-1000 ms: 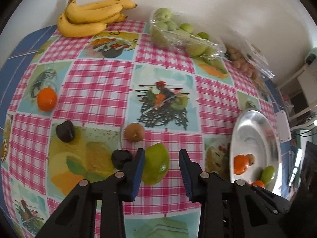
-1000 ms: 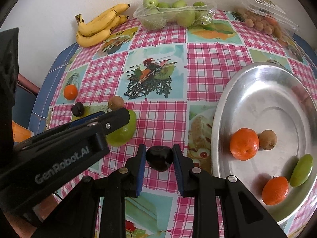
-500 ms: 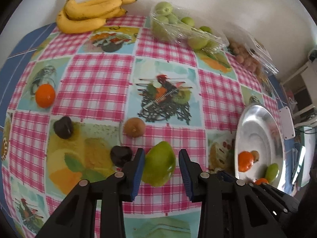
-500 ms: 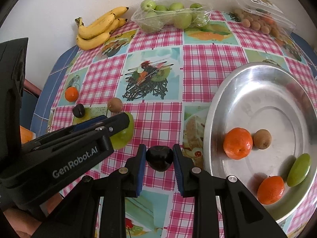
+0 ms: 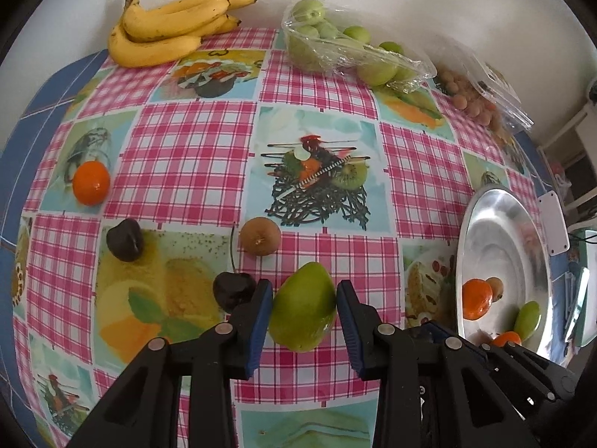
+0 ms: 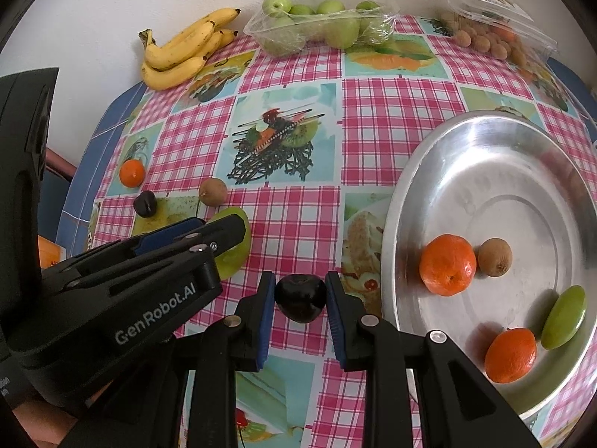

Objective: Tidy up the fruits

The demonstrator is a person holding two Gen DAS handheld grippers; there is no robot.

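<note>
My left gripper has its jaws around a green mango on the checked cloth; both pads touch or nearly touch its sides. A dark cherry lies just outside the left finger. My right gripper is shut on a dark cherry, held left of the silver plate. The plate holds two mandarins, a brown longan and a small green fruit. The left gripper's body shows in the right wrist view.
On the cloth lie a mandarin, another dark cherry and a longan. At the back are bananas, a wrapped tray of green apples and a clear box of longans.
My left gripper has moved forward so the mango now sits between its fingers. My right gripper has drifted slightly left with the cherry still held.
</note>
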